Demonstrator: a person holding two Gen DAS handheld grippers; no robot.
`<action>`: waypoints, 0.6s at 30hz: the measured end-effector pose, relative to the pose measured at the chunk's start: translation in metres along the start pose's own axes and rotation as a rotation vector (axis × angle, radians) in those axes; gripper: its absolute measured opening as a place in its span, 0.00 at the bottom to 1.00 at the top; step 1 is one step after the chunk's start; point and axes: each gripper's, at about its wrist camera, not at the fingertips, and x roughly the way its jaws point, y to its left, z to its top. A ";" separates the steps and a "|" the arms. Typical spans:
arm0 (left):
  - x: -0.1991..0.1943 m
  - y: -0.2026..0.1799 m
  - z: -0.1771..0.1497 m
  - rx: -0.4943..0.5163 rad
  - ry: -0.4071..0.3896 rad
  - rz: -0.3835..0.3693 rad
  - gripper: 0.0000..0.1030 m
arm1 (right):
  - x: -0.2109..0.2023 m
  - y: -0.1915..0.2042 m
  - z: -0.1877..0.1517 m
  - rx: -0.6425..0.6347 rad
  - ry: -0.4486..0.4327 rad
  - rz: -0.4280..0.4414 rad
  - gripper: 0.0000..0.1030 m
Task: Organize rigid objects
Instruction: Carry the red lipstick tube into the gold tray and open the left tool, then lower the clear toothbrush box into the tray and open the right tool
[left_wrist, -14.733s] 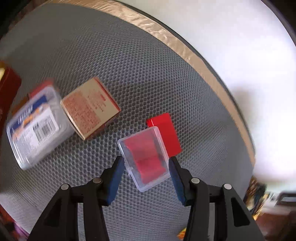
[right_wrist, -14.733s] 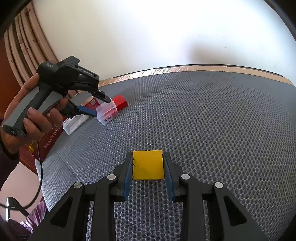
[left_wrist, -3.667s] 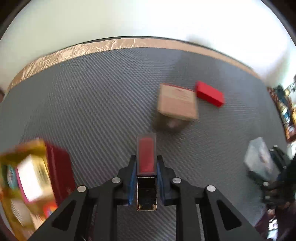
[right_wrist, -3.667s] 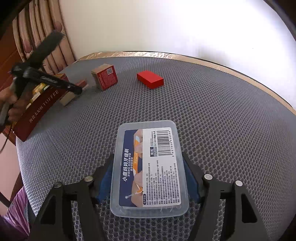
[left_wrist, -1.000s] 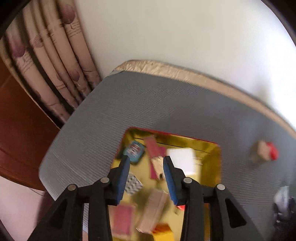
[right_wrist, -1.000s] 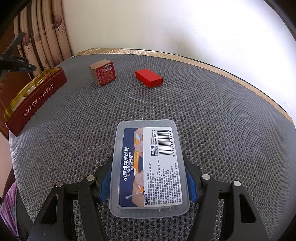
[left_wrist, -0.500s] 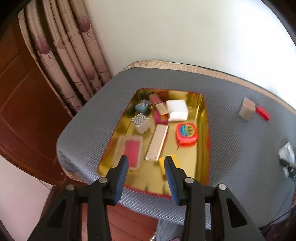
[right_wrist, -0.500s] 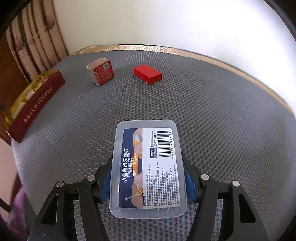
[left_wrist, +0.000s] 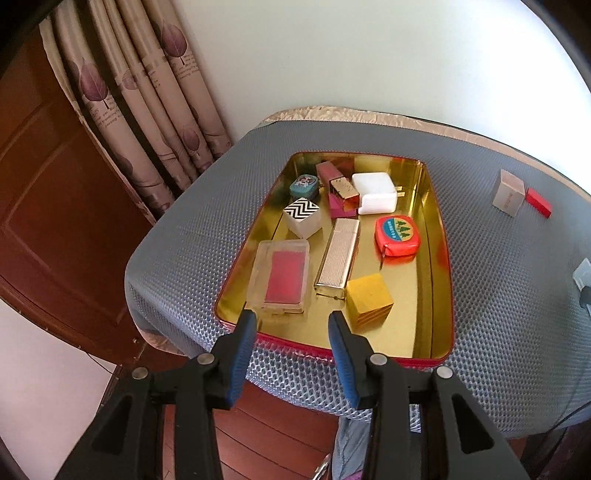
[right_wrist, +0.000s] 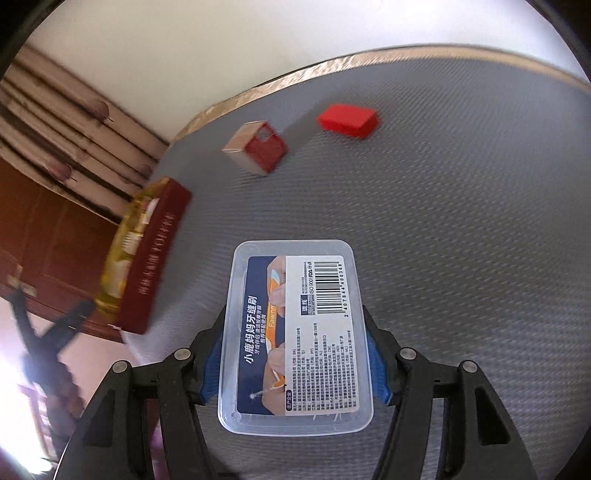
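Note:
A gold-lined red tin (left_wrist: 432, 206) on the grey mesh table holds several small items: a clear case with a red insert (left_wrist: 281, 281), a yellow block (left_wrist: 369, 300), a red tape measure (left_wrist: 398, 236), a white charger (left_wrist: 373, 197). My left gripper (left_wrist: 291, 325) is open and empty, held above the tin's near edge. My right gripper (right_wrist: 295, 354) is shut on a clear plastic box with a printed label (right_wrist: 295, 332). The tin (right_wrist: 155, 254) shows at the left of the right wrist view. A cardboard box (right_wrist: 256, 151) and a red block (right_wrist: 349, 120) lie farther off.
The cardboard box (left_wrist: 509, 196) and red block (left_wrist: 538, 201) lie on the table right of the tin. Curtains (left_wrist: 147, 96) and a wooden door (left_wrist: 48, 206) stand behind the table's left corner. The table edge drops to a wooden floor (left_wrist: 266, 413) below my left gripper.
My left gripper has let go of the clear red case, which now lies in the tin, and has pulled back. My right gripper has swung left with the labelled box, nearing the tin.

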 end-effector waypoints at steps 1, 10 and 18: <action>0.001 0.001 -0.001 0.001 0.002 0.001 0.40 | 0.002 0.008 0.002 0.008 0.006 0.036 0.58; 0.014 0.010 -0.003 -0.033 0.037 -0.018 0.44 | 0.026 0.154 0.033 -0.205 0.025 0.187 0.58; 0.010 0.035 0.000 -0.130 0.008 0.006 0.45 | 0.098 0.252 0.060 -0.361 0.081 0.173 0.58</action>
